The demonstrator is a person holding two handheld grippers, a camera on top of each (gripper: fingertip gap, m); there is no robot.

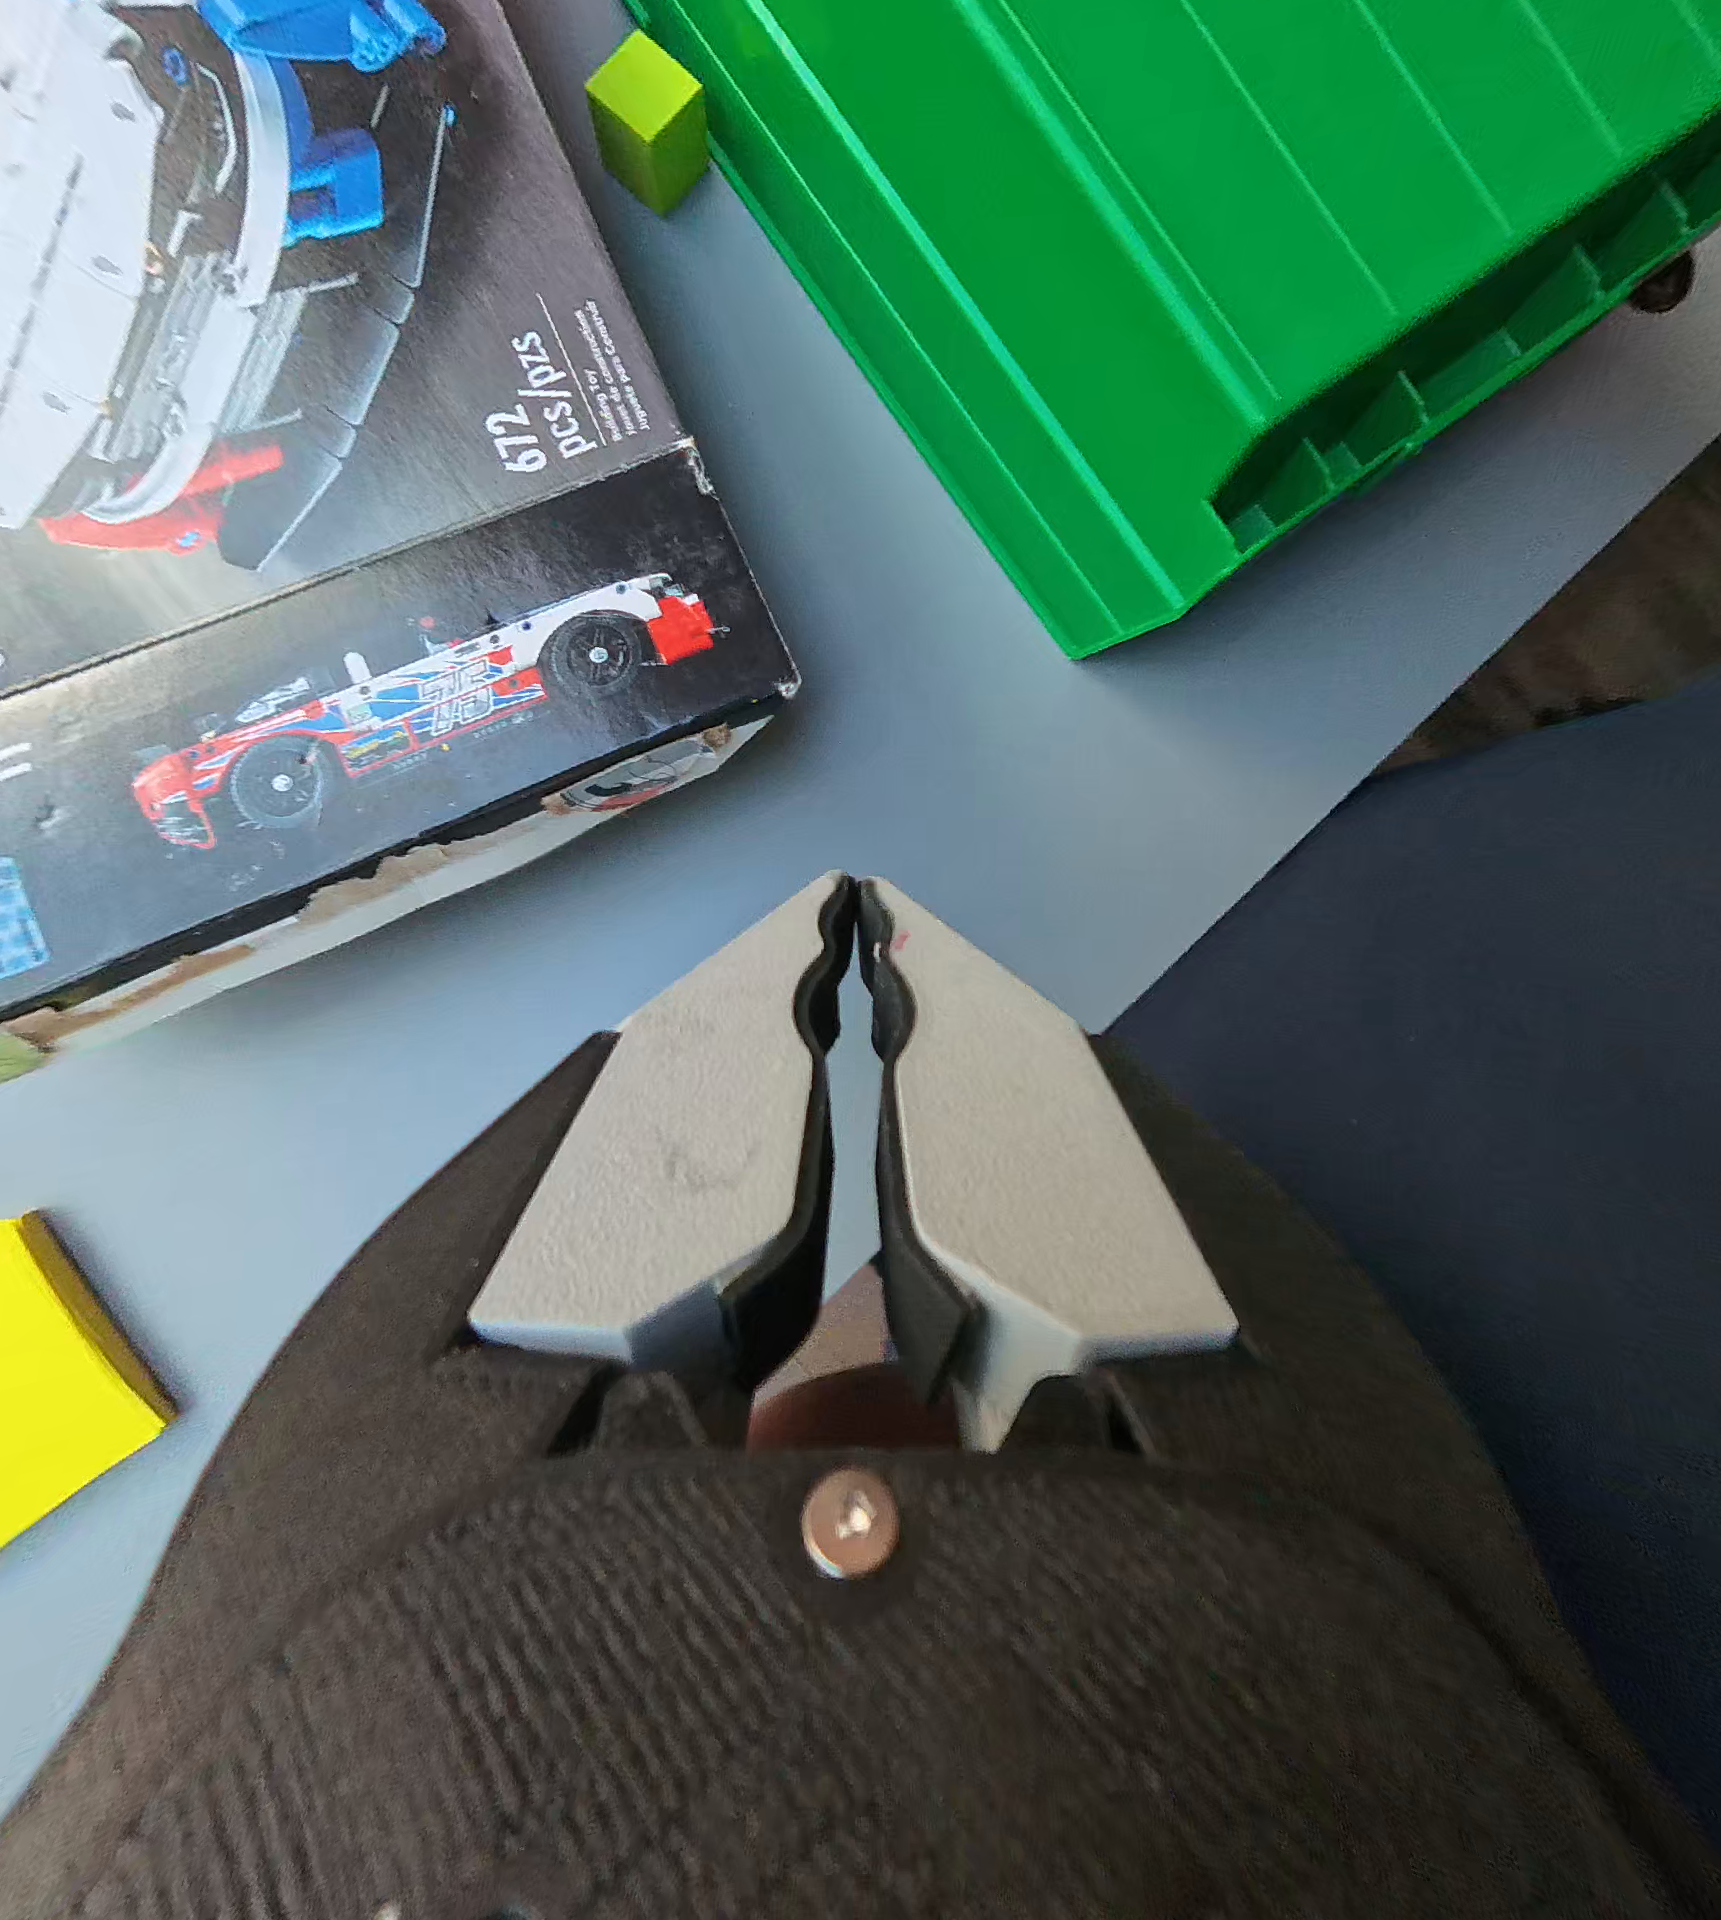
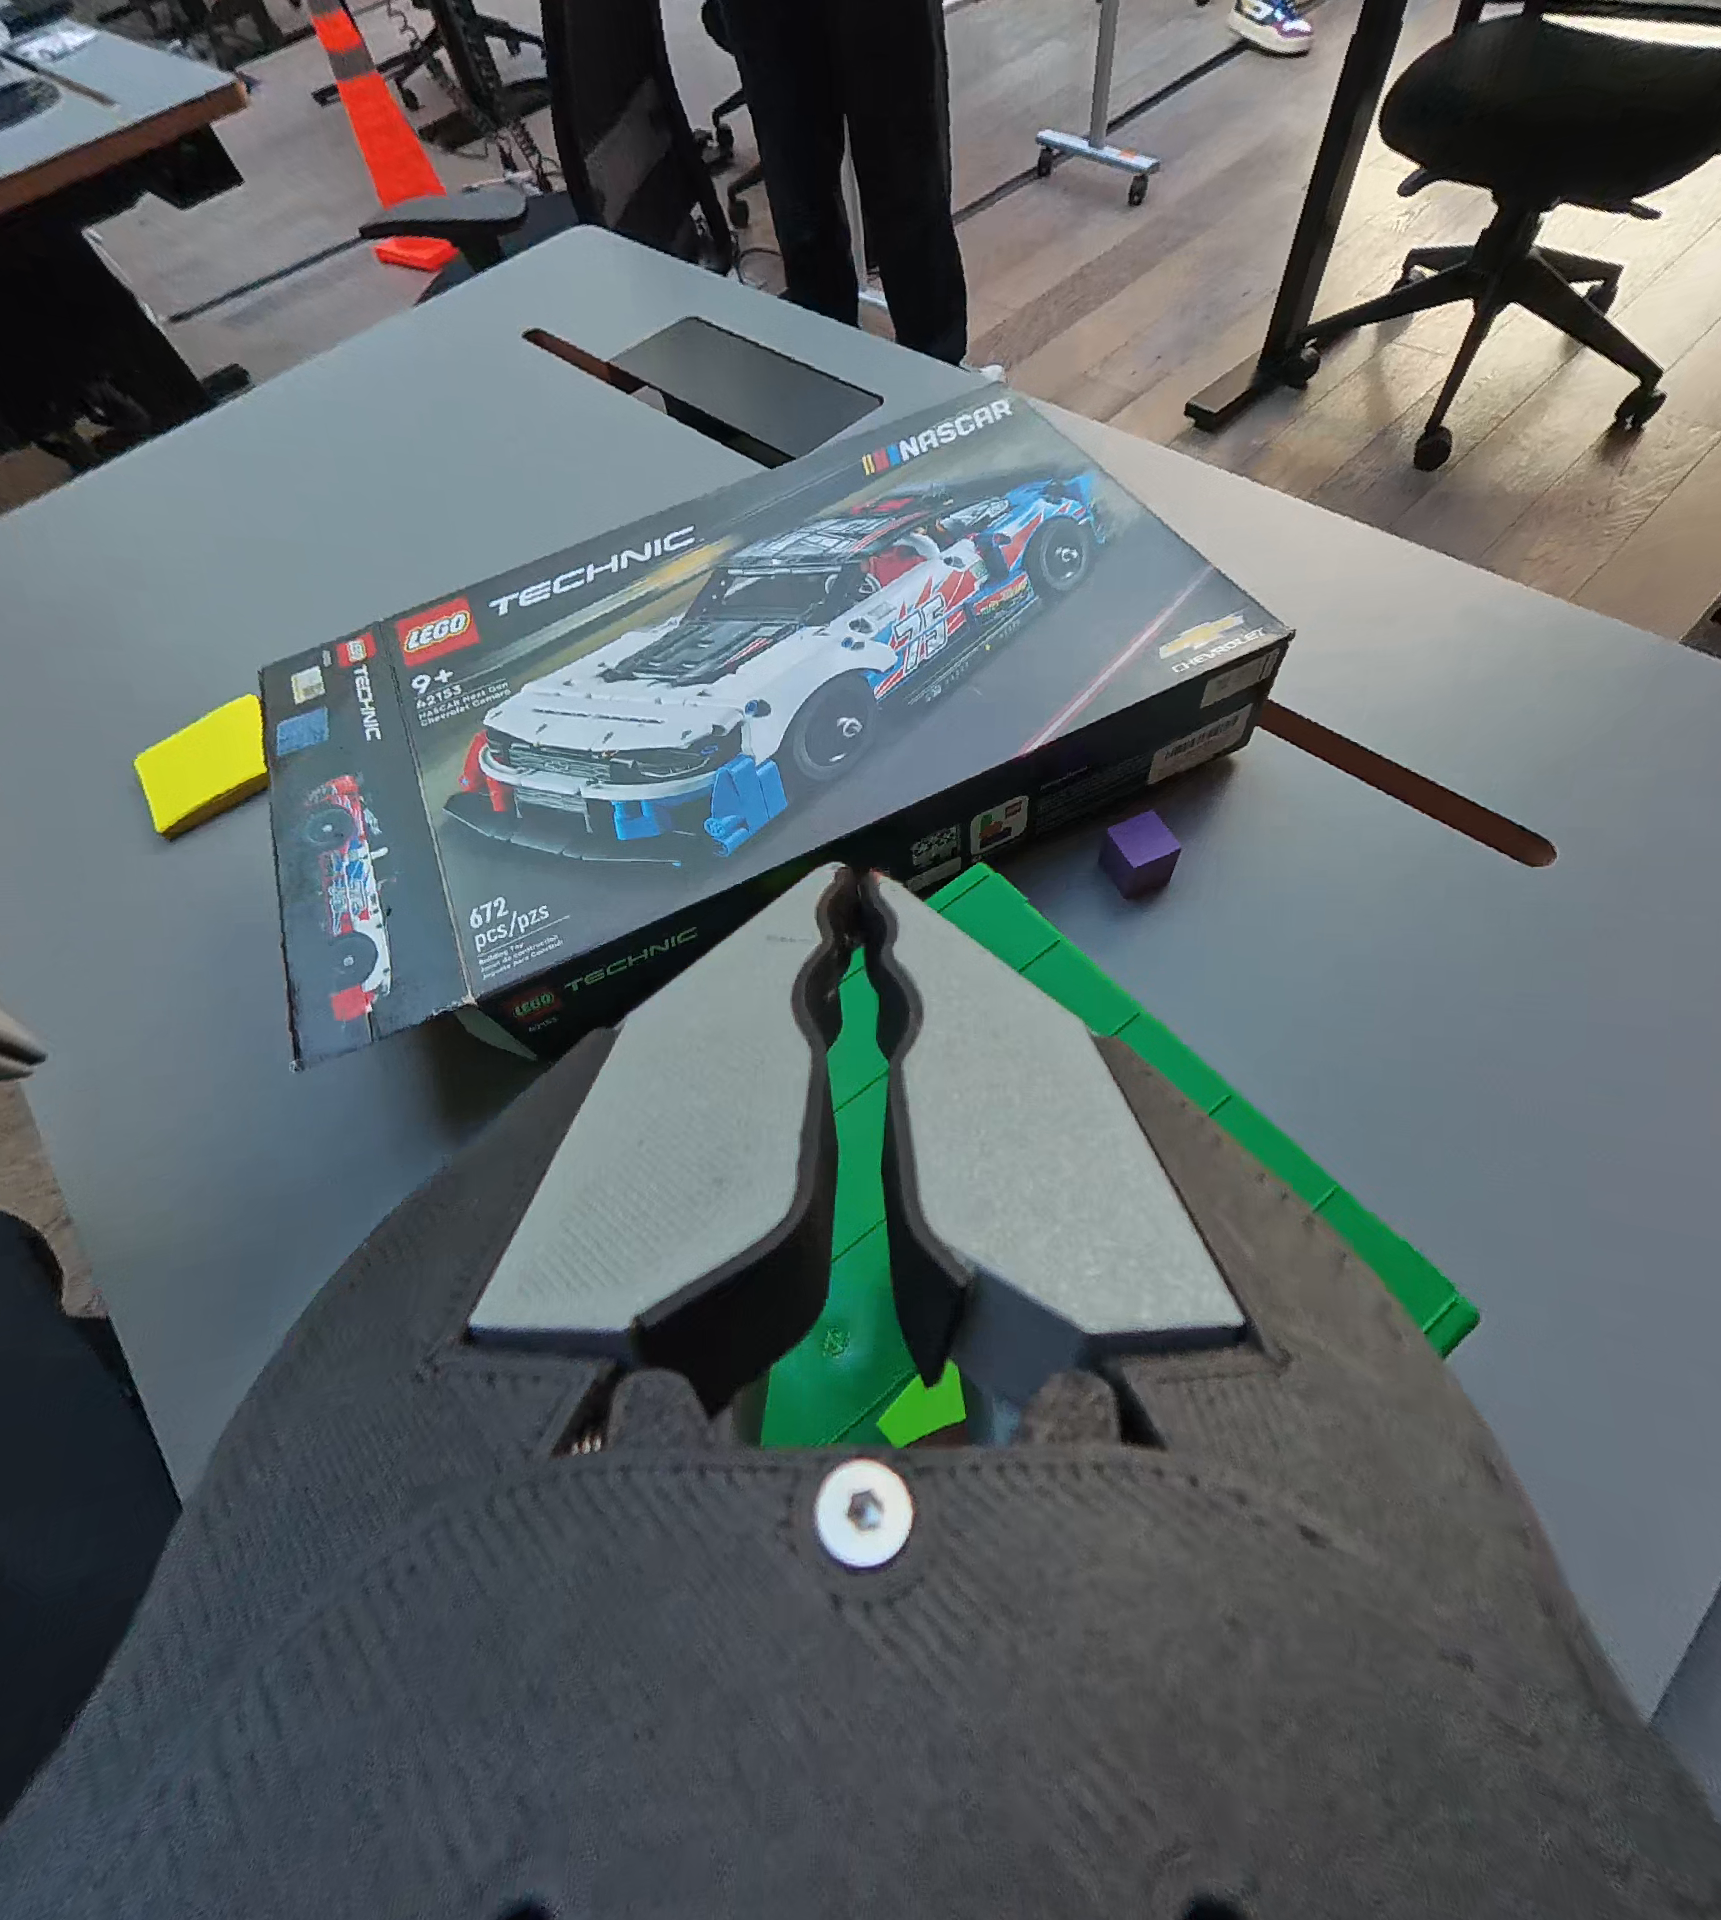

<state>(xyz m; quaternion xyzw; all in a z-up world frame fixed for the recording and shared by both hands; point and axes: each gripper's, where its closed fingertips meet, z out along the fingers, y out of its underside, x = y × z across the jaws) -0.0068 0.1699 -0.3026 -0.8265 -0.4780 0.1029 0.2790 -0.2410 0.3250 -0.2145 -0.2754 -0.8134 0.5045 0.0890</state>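
The left hand-held gripper (image 1: 854, 891) hangs over the bare grey bench (image 1: 991, 748) near its edge, its two grey fingers with black pads brought together at the tips with nothing between them. Just beyond it to the left lies the flat dark cardboard toy box printed with a racing car (image 1: 336, 582), its near edge torn; a bright green ribbed plastic bin (image 1: 1199, 291) sits on the far right, a small lime-green wooden block (image 1: 648, 120) stands between box and bin, and a flat yellow foam-like pad (image 1: 14, 1392) lies at the near left. The right hand-held gripper (image 2: 858, 883) is likewise closed tip to tip and holds nothing; it hovers above the green bin (image 2: 1147, 1039), with its tips in line with the near edge of the toy box (image 2: 783, 665). A small purple cube (image 2: 1138, 852) rests on the bench (image 2: 1458, 1039) just right of the box's near side, and the yellow pad (image 2: 201, 764) touches the box's far left end
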